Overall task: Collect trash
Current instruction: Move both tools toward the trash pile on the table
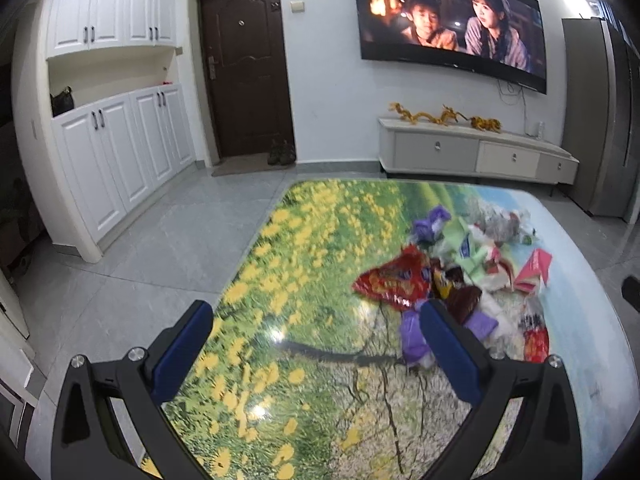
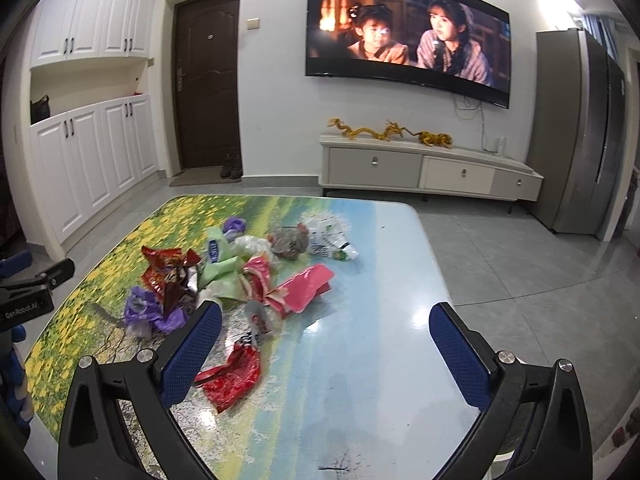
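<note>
A heap of crumpled wrappers lies on the landscape-printed table point(image 1: 304, 280) point(image 2: 380, 300). It holds a red snack bag point(image 1: 394, 280) point(image 2: 166, 266), purple wrappers point(image 1: 412, 332) point(image 2: 140, 308), a pale green packet point(image 1: 466, 248) point(image 2: 218, 264), a pink packet point(image 1: 534, 268) point(image 2: 304, 286) and a white bag point(image 2: 332, 240). A small red wrapper point(image 2: 232, 376) lies nearest, beside my right gripper's left finger. My left gripper point(image 1: 316, 326) hovers open over the table, the heap at its right finger. My right gripper point(image 2: 326, 330) is open with nothing between its fingers. The left gripper's body point(image 2: 28, 292) shows at the left edge.
A TV point(image 1: 452, 24) hangs on the far wall above a low white drawer unit point(image 1: 472, 152). A dark door point(image 1: 246, 68) and white cupboards point(image 1: 120, 152) stand at the left, a grey fridge point(image 2: 576, 128) at the right. Grey tiled floor point(image 1: 160, 240) surrounds the table.
</note>
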A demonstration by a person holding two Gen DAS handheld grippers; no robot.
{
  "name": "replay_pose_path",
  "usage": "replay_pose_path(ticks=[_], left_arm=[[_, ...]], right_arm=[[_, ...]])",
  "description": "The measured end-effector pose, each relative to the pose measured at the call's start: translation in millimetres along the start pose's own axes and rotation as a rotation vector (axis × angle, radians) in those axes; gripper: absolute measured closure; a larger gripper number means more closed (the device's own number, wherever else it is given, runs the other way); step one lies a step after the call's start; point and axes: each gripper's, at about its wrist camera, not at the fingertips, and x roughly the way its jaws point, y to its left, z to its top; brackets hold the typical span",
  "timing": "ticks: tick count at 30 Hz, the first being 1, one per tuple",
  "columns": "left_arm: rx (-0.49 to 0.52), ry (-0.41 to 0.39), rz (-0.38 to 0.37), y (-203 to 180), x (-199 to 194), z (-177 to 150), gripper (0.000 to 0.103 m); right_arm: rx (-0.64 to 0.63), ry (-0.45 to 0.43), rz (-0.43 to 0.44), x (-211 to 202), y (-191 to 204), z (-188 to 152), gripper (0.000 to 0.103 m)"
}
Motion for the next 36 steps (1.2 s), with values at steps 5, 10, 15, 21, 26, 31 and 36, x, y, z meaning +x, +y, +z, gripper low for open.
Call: replay_pose_path(ticks=[5,10,15,21,26,31,36], left_arm=[[0.010,0.057,-0.073,-4.1,13.7,-13.3,0.000],[0.029,0.080,-0.152,-13.1,24.4,-17.0,0.000],[0.038,0.098,-0.204,-20.6,34.3,-18.6,0.002],[0.053,0.090,-0.212,-30.0,38.7,-13.9,0.002],[0.064,0.084,-0.217,-38.2,40.1,-11.4,0.002],[0.074,0.088,-0.213,-40.1,41.3,-12.2,0.002],[0.081,0.092,-0.213,-42.5,44.3,-12.5,0.002]], right_arm=[[-0.011,0.023,0.033,8.4,7.6,-5.0,0.009],[-0.010,0.059,0.065,20.8,16.3,-9.5,0.012],[-0.009,0.099,0.073,32.2,19.9,-13.3,0.018],[-0.010,0.111,0.069,38.2,21.0,-12.6,0.018],[-0.020,0.127,0.065,43.6,23.8,-13.3,0.018],[-0.019,0.133,0.068,45.6,25.3,-15.1,0.018],[-0.025,0.144,0.074,48.6,27.7,-17.2,0.020]])
